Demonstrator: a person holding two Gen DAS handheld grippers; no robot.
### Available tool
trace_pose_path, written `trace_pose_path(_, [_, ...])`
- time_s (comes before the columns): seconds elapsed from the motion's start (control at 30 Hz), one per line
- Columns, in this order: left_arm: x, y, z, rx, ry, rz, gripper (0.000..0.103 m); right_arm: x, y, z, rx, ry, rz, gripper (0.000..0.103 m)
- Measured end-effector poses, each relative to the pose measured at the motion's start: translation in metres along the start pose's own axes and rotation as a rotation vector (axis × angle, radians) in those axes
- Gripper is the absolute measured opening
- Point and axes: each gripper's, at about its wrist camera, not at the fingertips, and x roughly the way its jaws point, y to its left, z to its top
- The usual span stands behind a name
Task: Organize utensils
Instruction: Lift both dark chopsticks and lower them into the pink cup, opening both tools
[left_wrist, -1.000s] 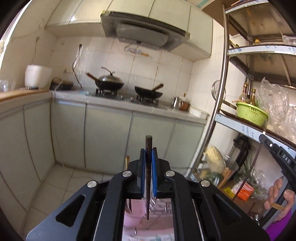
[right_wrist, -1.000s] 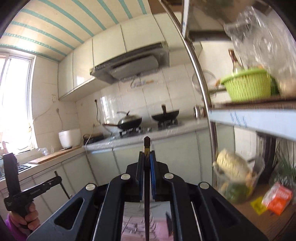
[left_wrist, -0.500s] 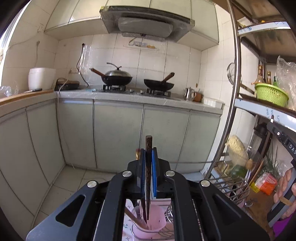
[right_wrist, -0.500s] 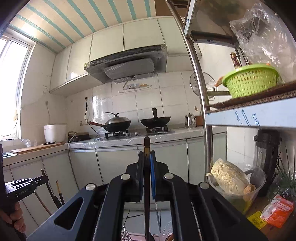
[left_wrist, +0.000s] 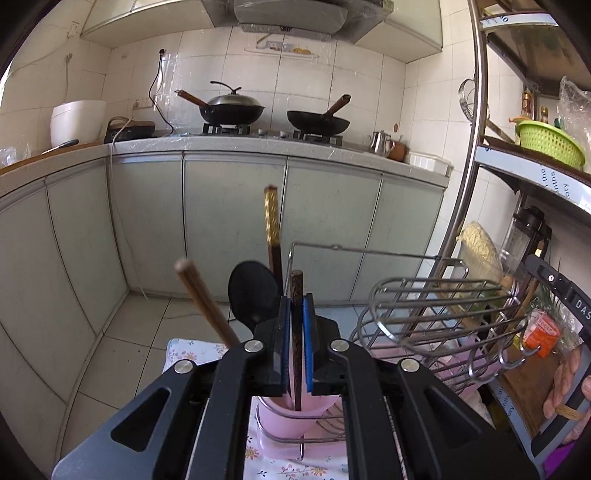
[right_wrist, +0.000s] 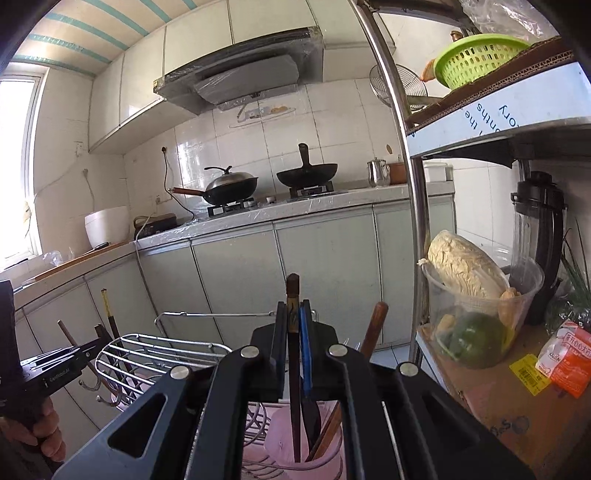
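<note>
My left gripper (left_wrist: 296, 314) is shut on a dark wooden chopstick (left_wrist: 296, 343) whose lower end reaches into a pink utensil cup (left_wrist: 291, 417). That cup holds a black spoon (left_wrist: 253, 295), a gold-topped chopstick (left_wrist: 272, 225) and a brown wooden handle (left_wrist: 207, 302). My right gripper (right_wrist: 293, 317) is shut on a dark chopstick (right_wrist: 293, 369) with its lower end inside a pink cup (right_wrist: 295, 443), beside a brown wooden handle (right_wrist: 373, 328).
A wire dish rack (left_wrist: 436, 317) stands to the right of the left cup and shows in the right wrist view (right_wrist: 155, 354). A metal shelf pole (right_wrist: 413, 206), a tub of vegetables (right_wrist: 476, 302) and a blender (right_wrist: 543, 240) stand at right. Kitchen cabinets (left_wrist: 236, 229) lie behind.
Both grippers have come down over the rack. The chopstick ends now sit inside the pink cups, and the cups' other utensils have come into view.
</note>
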Motion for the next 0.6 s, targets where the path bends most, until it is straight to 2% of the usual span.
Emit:
trace_pose_path(0.1, [0.001, 0.000, -0.003, 0.002, 0.006, 0.007, 0.006, 0.003, -0.001, -0.005, 0.016, 0.047, 0.011, 0.007])
trace_pose_path(0.2, [-0.001, -0.002, -0.005, 0.013, 0.005, 0.009, 0.007, 0.010, -0.003, -0.013, 0.025, 0.115, 0.014, 0.017])
trace_pose_path(0.27, [-0.003, -0.003, -0.006, 0.029, 0.007, 0.014, 0.010, 0.013, -0.005, -0.017, 0.046, 0.155, 0.031, 0.037])
trace_pose_path(0.33, [-0.011, -0.004, -0.004, 0.040, -0.007, 0.013, 0.022, 0.009, -0.006, -0.017, 0.062, 0.161, 0.045, 0.038])
trace_pose_path(0.4, [-0.024, -0.004, 0.000, 0.040, -0.039, 0.006, 0.029, 0.001, -0.004, -0.012, 0.051, 0.145, 0.048, 0.038])
trace_pose_path(0.6, [-0.059, -0.010, 0.015, 0.044, -0.123, -0.004, 0.036, -0.030, 0.003, 0.018, 0.019, 0.078, 0.026, 0.038])
